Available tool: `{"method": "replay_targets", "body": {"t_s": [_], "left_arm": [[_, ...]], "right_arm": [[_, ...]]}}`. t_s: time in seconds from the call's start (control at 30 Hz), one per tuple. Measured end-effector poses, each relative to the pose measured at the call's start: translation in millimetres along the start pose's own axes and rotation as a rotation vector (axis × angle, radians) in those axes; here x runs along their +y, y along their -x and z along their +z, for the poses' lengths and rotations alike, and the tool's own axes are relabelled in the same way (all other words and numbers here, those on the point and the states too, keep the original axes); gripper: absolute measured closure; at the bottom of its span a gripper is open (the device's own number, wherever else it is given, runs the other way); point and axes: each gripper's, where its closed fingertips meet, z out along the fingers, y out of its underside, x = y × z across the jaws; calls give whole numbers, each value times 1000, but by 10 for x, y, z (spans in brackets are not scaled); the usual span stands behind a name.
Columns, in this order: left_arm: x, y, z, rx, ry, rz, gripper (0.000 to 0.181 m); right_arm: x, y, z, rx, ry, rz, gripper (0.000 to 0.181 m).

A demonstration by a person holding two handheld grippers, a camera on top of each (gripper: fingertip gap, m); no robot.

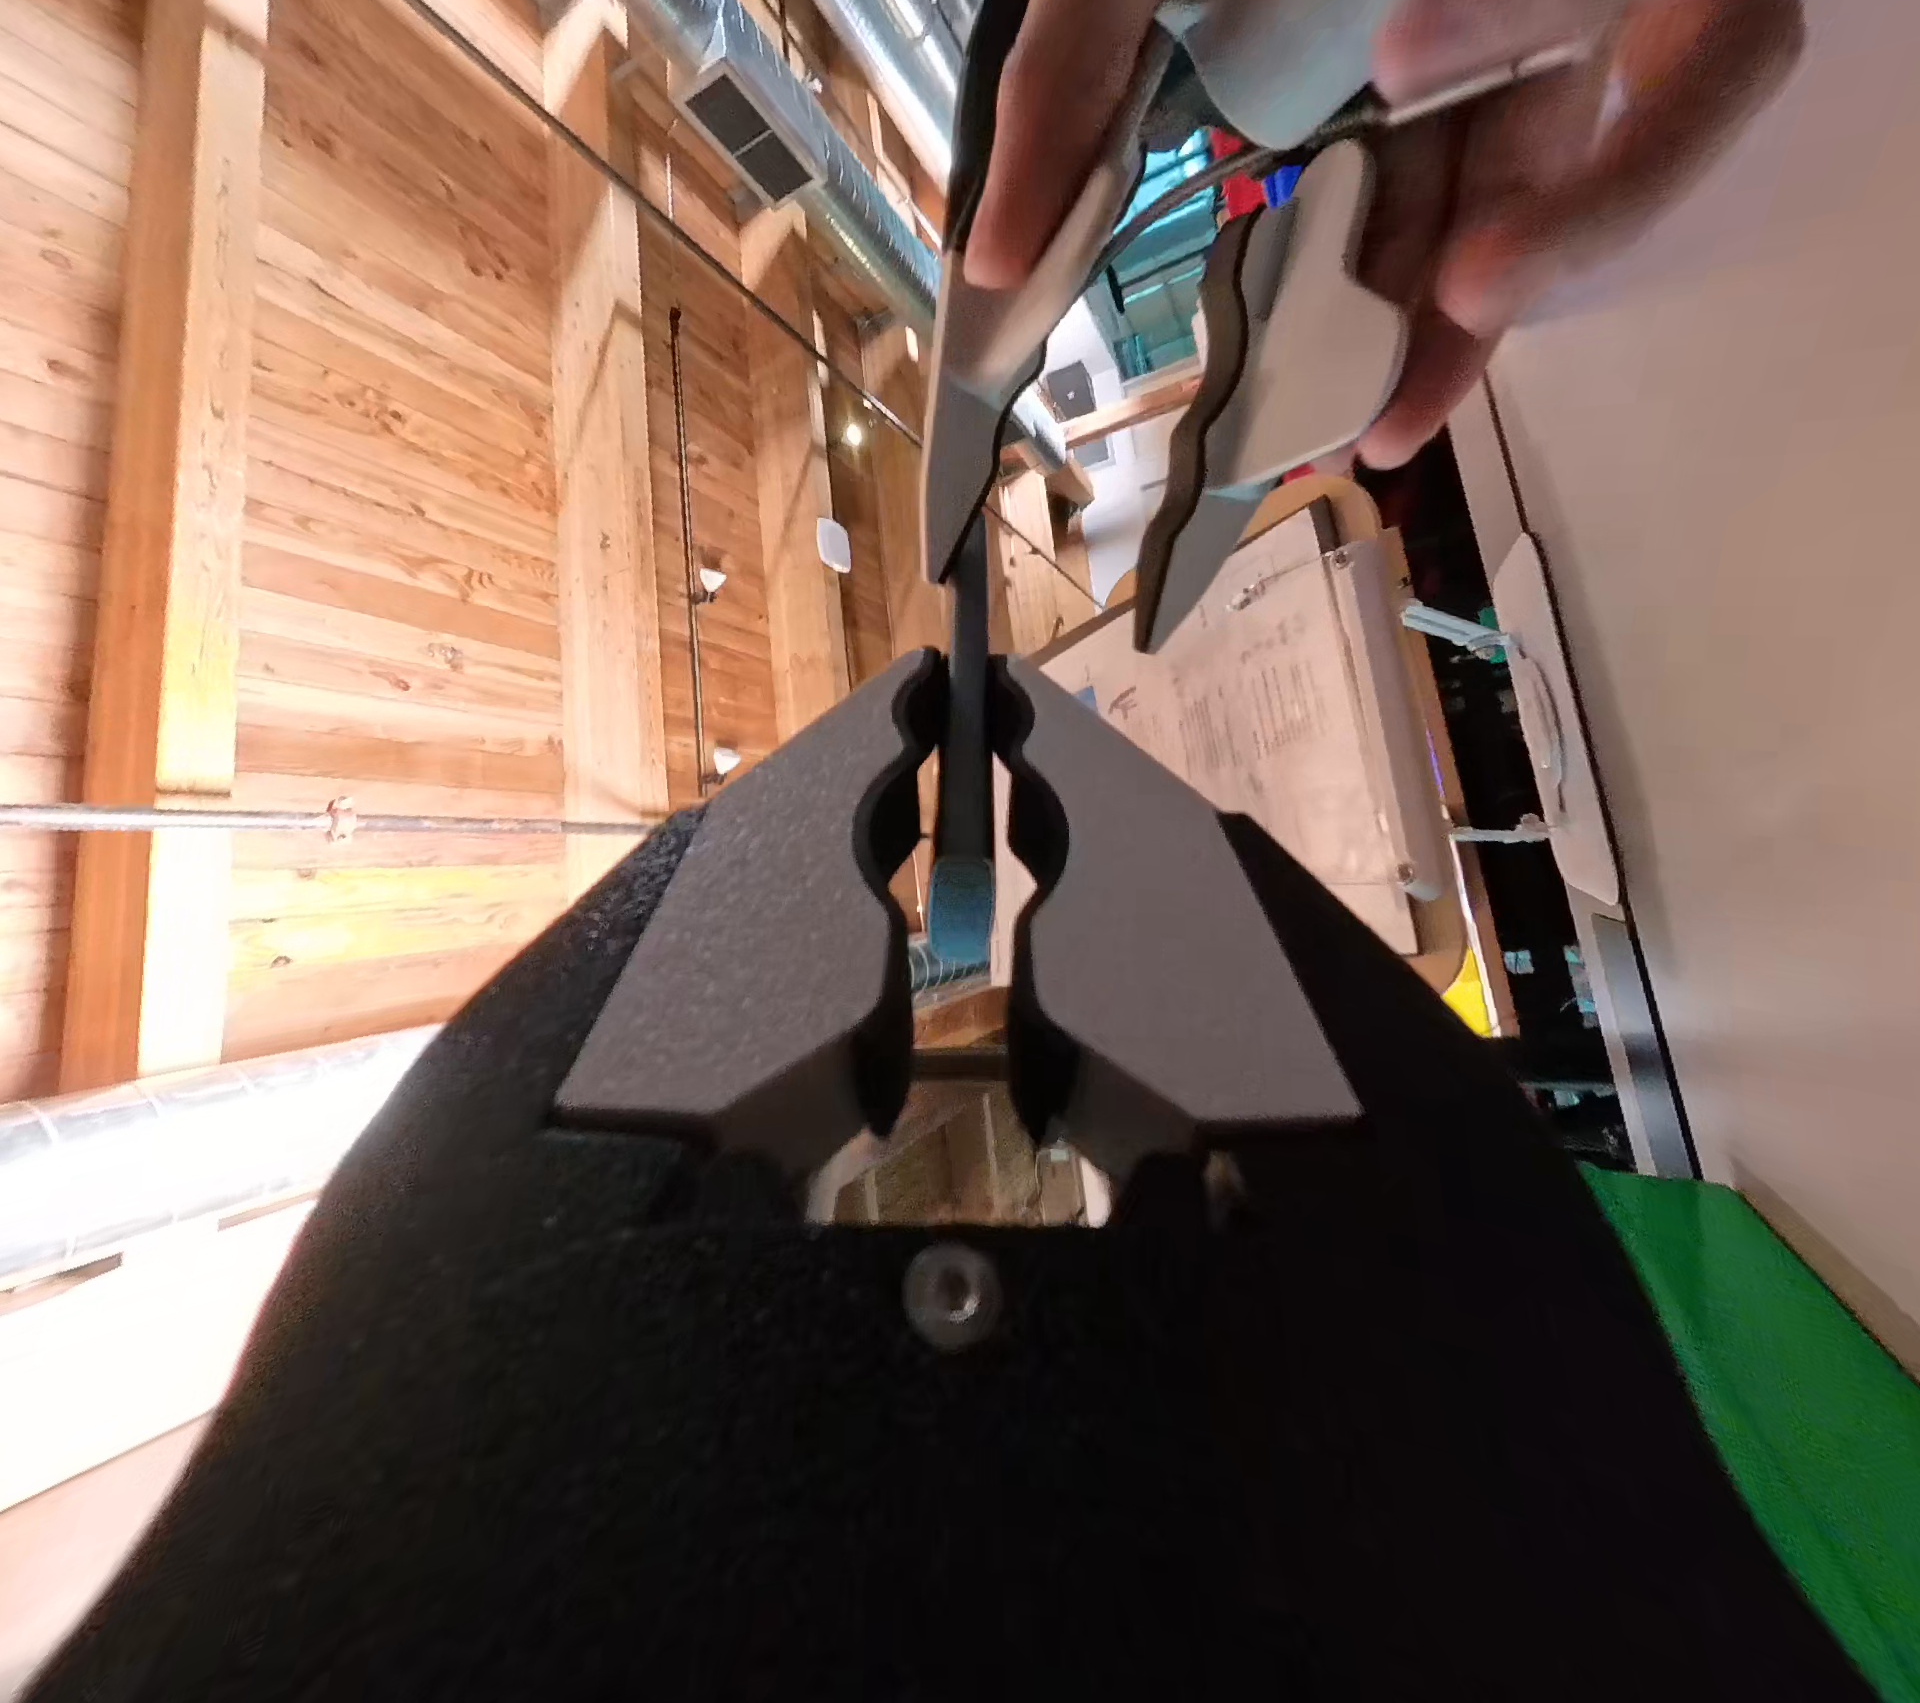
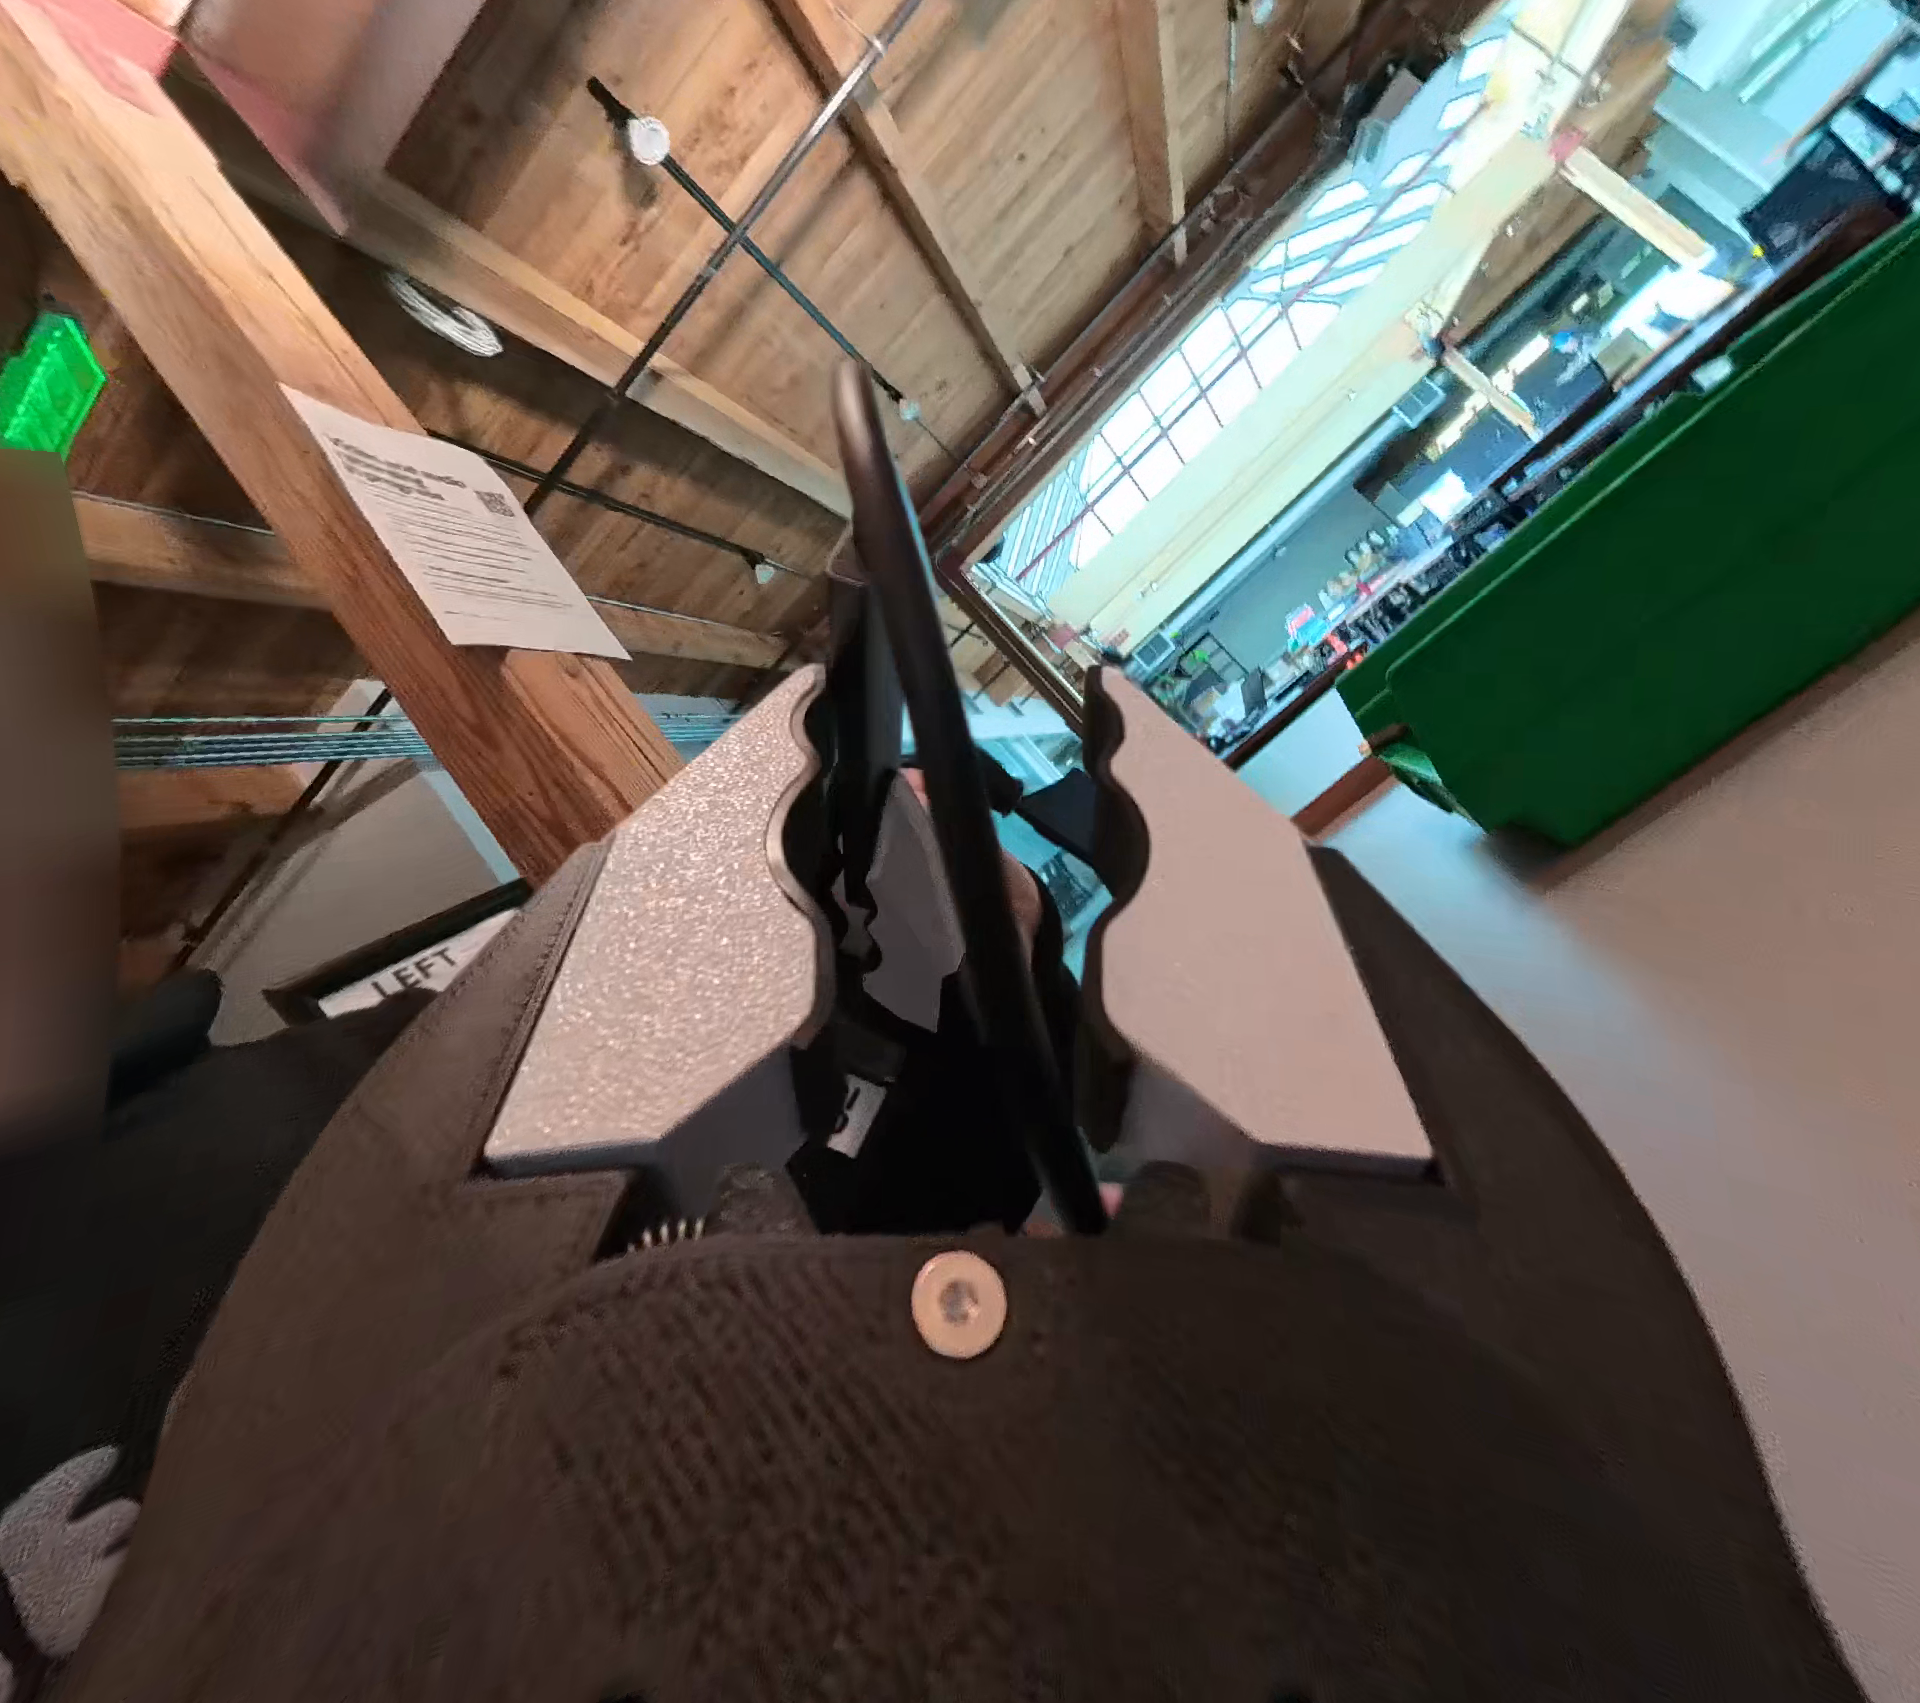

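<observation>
Big green bin [image 2: 1652,614] sits on the pale surface [image 2: 1662,1082] off to the right. Left gripper [image 1: 964,677] is pinched tight on a thin black rod [image 1: 964,718], tilted up toward the wooden ceiling [image 1: 395,406]. Right gripper [image 2: 951,708] is spread wide around the same rod, gripping nothing, with a hand [image 1: 1455,43] on it.

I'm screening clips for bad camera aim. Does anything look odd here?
Yes. Both wrist views tilt up at wooden ceiling beams and ducting, not a work surface. The left gripper is shut on a thin black strip, while the right gripper is open around it, without pinching it.
</observation>
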Motion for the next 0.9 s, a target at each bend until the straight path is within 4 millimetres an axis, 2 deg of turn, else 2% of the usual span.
{"method": "replay_targets", "body": {"t_s": [0.1, 0.13, 0.2, 0.3, 0.37, 0.43, 0.53, 0.57, 0.7, 0.83, 0.9], "left_arm": [[-28, -44, 4, 13, -28, 1, 175], [-37, -66, 2, 21, -37, -4, 175], [-62, -131, 3, 44, -55, -7, 175], [-81, -190, 2, 61, -73, -64, 174], [-91, -187, -4, 76, -87, -184, 167], [-19, -170, 6, 121, -57, -438, 142], [86, -94, -10, 202, -68, -987, 108], [86, -92, -27, 251, -96, -1165, 104], [-75, -28, -214, 527, -349, -1848, 102], [-111, -208, -258, 760, -410, -2496, 97], [-224, -184, -306, 885, -567, -2741, 102]], "right_arm": [[-67, -4, -38, -13, -51, -21, 140], [-102, -9, -51, -12, -72, -21, 146], [-89, 39, -65, -51, -52, -37, 170], [-71, 3, -94, -23, -21, -149, 171], [-68, 61, -98, -45, -12, -214, 170], [-80, 207, -94, -104, -22, -297, 171], [-62, 473, -95, -218, -25, -419, 171], [-83, 540, -100, -239, -45, -461, 172], [-190, 713, -197, -274, -107, -635, 169], [-208, 925, -251, -339, -122, -748, 169], [-161, 967, -230, -342, -84, -807, 169]]}}
